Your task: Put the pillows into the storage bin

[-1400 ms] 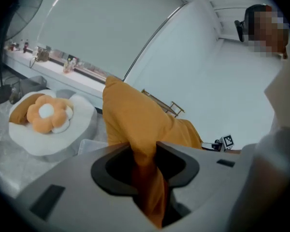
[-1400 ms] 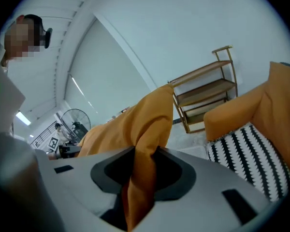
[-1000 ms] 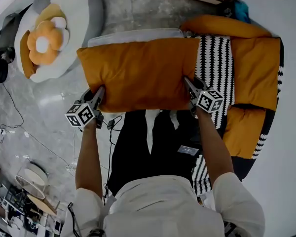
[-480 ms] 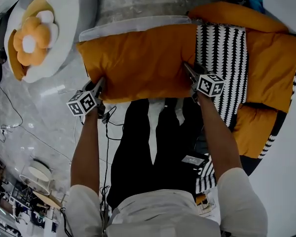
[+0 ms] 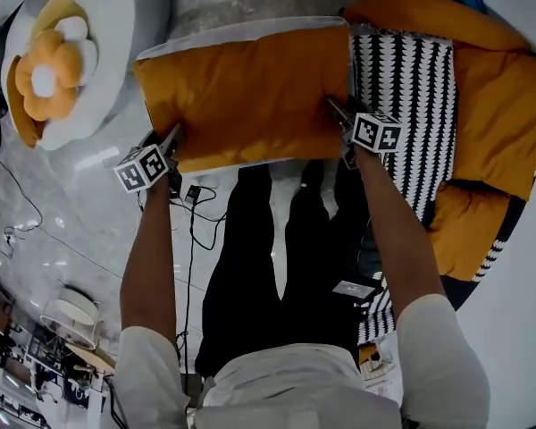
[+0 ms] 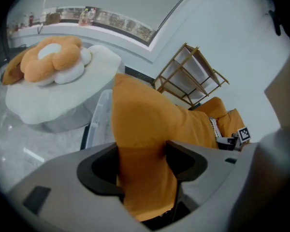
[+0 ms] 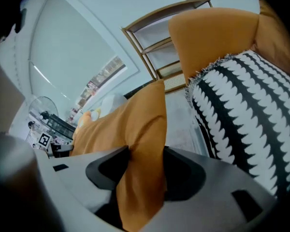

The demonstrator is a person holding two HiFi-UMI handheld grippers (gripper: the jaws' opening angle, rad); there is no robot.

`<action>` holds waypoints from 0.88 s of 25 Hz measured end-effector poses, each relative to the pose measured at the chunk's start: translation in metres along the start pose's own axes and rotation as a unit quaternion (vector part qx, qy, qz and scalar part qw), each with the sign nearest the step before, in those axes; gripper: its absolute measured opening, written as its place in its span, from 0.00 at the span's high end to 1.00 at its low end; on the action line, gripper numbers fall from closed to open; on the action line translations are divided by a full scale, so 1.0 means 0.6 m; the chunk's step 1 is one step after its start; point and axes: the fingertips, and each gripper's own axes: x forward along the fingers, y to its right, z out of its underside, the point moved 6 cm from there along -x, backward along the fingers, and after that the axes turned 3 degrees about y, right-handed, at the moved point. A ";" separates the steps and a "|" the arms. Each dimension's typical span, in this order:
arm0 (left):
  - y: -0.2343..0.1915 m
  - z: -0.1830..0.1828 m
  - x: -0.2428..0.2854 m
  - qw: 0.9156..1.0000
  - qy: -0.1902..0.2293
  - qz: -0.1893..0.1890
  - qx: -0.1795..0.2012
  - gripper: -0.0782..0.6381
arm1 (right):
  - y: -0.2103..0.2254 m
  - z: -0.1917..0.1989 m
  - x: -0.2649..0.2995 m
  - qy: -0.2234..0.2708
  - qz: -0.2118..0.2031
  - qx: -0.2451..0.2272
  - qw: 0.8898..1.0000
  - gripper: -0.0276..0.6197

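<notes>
Orange pillow (image 5: pixel 250 92) being released over the bin (image 5: pixel 241 34)
Both left gripper (image 5: pixel 172 138) and right gripper (image 5: pixel 336 108) are opening, pillow corners between their jaws above the bin; next, pulling clear

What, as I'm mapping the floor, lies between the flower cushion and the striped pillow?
The orange pillow fills that stretch, with the rim of the clear bin showing just beyond it; the head view shows this.

The right gripper's (image 7: pixel 146 168) jaws are opening with the orange pillow's (image 7: pixel 130 124) edge between them, its fabric touching both pads. Right of the pillow is a black-and-white patterned cushion (image 7: pixel 241 110). Beyond the pillow stands a wooden rack (image 7: pixel 152 40).
</notes>
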 end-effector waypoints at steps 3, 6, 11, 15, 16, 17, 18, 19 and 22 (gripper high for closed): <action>-0.031 0.003 -0.004 0.998 -0.003 -0.052 0.018 0.47 | 0.008 0.005 0.002 -0.010 0.062 -0.025 0.998 0.59; -0.024 0.004 -0.021 0.998 -0.002 -0.047 0.047 0.47 | -0.021 -0.010 -0.014 0.017 0.057 -0.075 0.995 0.59; 0.035 -0.012 -0.057 0.994 0.042 0.026 0.095 0.47 | -0.102 -0.025 -0.056 0.078 0.001 -0.124 0.989 0.59; 0.115 -0.051 -0.096 0.981 0.093 0.083 0.150 0.48 | -0.167 -0.042 -0.106 0.144 -0.025 -0.132 0.981 0.59; 0.140 -0.065 -0.109 0.976 0.106 0.097 0.166 0.48 | -0.186 -0.049 -0.122 0.160 -0.030 -0.135 0.977 0.59; 0.165 -0.080 -0.124 0.969 0.119 0.110 0.185 0.48 | -0.206 -0.057 -0.141 0.176 -0.033 -0.139 0.974 0.60; 0.192 -0.096 -0.141 0.963 0.132 0.121 0.204 0.48 | -0.227 -0.066 -0.162 0.194 -0.037 -0.143 0.970 0.60; 0.219 -0.112 -0.160 0.955 0.144 0.131 0.223 0.48 | -0.248 -0.078 -0.186 0.212 -0.040 -0.147 0.965 0.60; 0.307 -0.157 -0.214 0.933 0.176 0.164 0.269 0.50 | -0.307 -0.117 -0.271 0.271 -0.047 -0.163 0.948 0.62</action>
